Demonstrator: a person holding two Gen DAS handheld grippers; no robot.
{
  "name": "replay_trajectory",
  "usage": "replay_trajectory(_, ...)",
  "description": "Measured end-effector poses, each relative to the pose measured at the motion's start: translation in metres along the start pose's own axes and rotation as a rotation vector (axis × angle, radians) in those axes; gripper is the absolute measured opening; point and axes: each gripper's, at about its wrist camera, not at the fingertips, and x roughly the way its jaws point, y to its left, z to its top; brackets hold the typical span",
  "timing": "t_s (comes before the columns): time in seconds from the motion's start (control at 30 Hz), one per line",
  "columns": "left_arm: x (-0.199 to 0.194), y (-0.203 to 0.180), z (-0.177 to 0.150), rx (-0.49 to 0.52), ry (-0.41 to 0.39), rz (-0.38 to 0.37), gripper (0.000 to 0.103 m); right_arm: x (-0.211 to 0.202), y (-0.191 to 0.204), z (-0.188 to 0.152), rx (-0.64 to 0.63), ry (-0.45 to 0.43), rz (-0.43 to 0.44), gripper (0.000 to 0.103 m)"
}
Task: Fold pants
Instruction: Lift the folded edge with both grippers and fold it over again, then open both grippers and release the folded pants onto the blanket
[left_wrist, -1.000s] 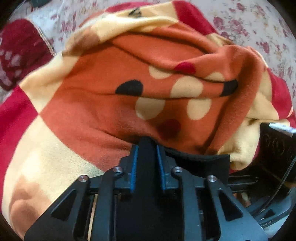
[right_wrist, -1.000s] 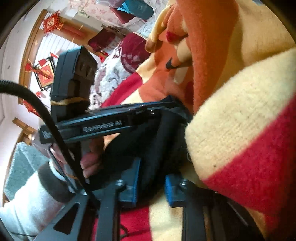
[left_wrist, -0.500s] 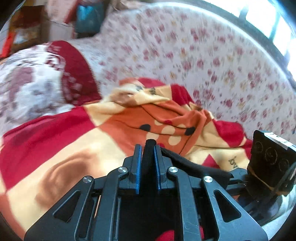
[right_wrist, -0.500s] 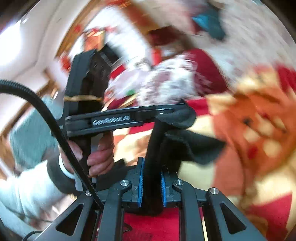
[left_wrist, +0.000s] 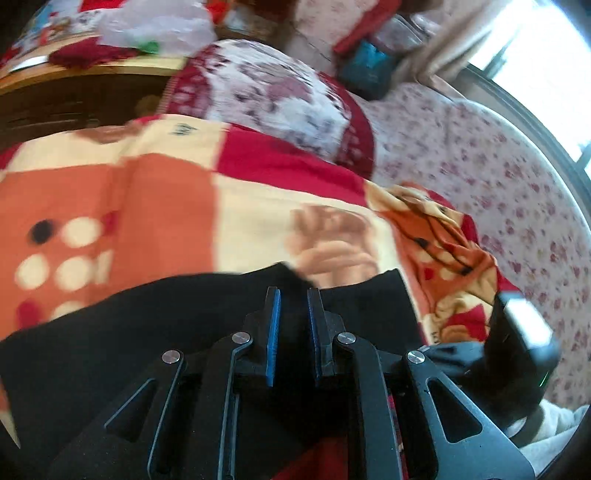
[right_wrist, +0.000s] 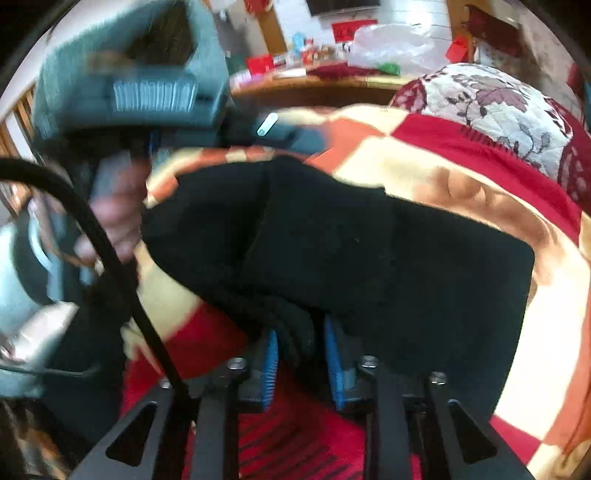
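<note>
The black pants (left_wrist: 147, 325) lie spread across a red, orange and cream blanket (left_wrist: 129, 203). My left gripper (left_wrist: 293, 325) sits low over their edge, its blue pads close together with black cloth between them. In the right wrist view the pants (right_wrist: 369, 240) stretch away as a flat folded slab. My right gripper (right_wrist: 301, 350) has its jaws opening, and a bunched fold of the pants lies loosely between the pads. A hand (right_wrist: 118, 214) holds the blurred left gripper body (right_wrist: 129, 92) at the upper left. The right gripper body (left_wrist: 517, 350) shows at the right edge of the left wrist view.
A floral pillow with a dark red border (left_wrist: 277, 92) lies beyond the blanket. A flowered sheet (left_wrist: 480, 166) covers the bed to the right. A wooden ledge (left_wrist: 74, 74) carries a plastic bag and clutter. A black cable (right_wrist: 110, 251) crosses the right wrist view.
Both grippers swung away from the rumpled blanket heap and rolled level. The pants went from hanging bunched to lying flat on the blanket. The right pads have spread apart.
</note>
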Motion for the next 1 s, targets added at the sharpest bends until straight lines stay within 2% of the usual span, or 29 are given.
replay_trajectory(0.03,-0.007,0.002,-0.003,-0.004,-0.011,0.013,0.014,-0.006,-0.004,0.001,0.04,-0.009,0.048,0.037)
replay_trajectory(0.07,-0.014,0.003,-0.006,-0.005,-0.02,0.021,0.021,-0.015,-0.009,0.002,0.072,-0.031,0.089,0.045)
replay_trajectory(0.1,-0.019,0.002,-0.008,-0.007,-0.026,0.022,0.025,-0.023,-0.012,0.004,0.085,-0.056,0.1,0.047)
replay_trajectory(0.23,-0.027,-0.007,-0.02,-0.032,-0.021,0.012,0.044,-0.059,-0.025,-0.003,0.184,-0.139,0.1,0.047)
replay_trajectory(0.27,-0.026,-0.011,-0.022,-0.035,-0.014,0.013,0.05,-0.066,-0.032,-0.005,0.204,-0.155,0.079,0.047)
replay_trajectory(0.33,-0.022,-0.019,-0.03,-0.039,0.004,0.036,0.053,-0.068,-0.039,-0.001,0.227,-0.151,0.004,0.047)
replay_trajectory(0.37,-0.019,-0.024,-0.034,-0.04,0.013,0.052,0.053,-0.07,-0.046,-0.001,0.248,-0.143,-0.059,0.047)
replay_trajectory(0.43,-0.012,-0.033,-0.042,-0.031,0.02,0.088,0.053,-0.068,-0.064,-0.001,0.305,-0.134,-0.111,0.047)
replay_trajectory(0.53,0.012,-0.039,-0.047,-0.066,0.052,0.184,0.053,-0.062,-0.084,-0.004,0.376,-0.124,-0.122,0.047)
replay_trajectory(0.57,0.021,-0.038,-0.048,-0.082,0.075,0.209,0.053,-0.054,-0.088,-0.004,0.385,-0.105,-0.152,0.047)
replay_trajectory(0.63,0.034,-0.037,-0.047,-0.101,0.084,0.225,0.053,-0.047,-0.093,-0.004,0.408,-0.077,-0.175,0.047)
replay_trajectory(0.67,0.038,-0.038,-0.044,-0.105,0.068,0.221,0.053,-0.04,-0.097,-0.005,0.43,-0.076,-0.134,0.047)
replay_trajectory(0.7,0.04,-0.039,-0.041,-0.102,0.064,0.215,0.05,-0.041,-0.099,-0.009,0.439,-0.084,-0.109,0.041)
replay_trajectory(0.73,0.041,-0.04,-0.037,-0.095,0.059,0.212,0.035,-0.041,-0.1,-0.01,0.441,-0.098,-0.094,0.037)
replay_trajectory(0.77,0.041,-0.043,-0.031,-0.08,0.054,0.222,0.03,-0.044,-0.099,-0.009,0.428,-0.111,-0.109,0.035)
replay_trajectory(0.87,0.045,-0.048,-0.021,-0.048,0.04,0.25,0.023,-0.05,-0.099,-0.01,0.406,-0.125,-0.17,0.033)
replay_trajectory(1.0,0.055,-0.046,-0.02,-0.026,0.042,0.305,0.024,-0.042,-0.106,-0.017,0.444,-0.097,-0.211,0.033)
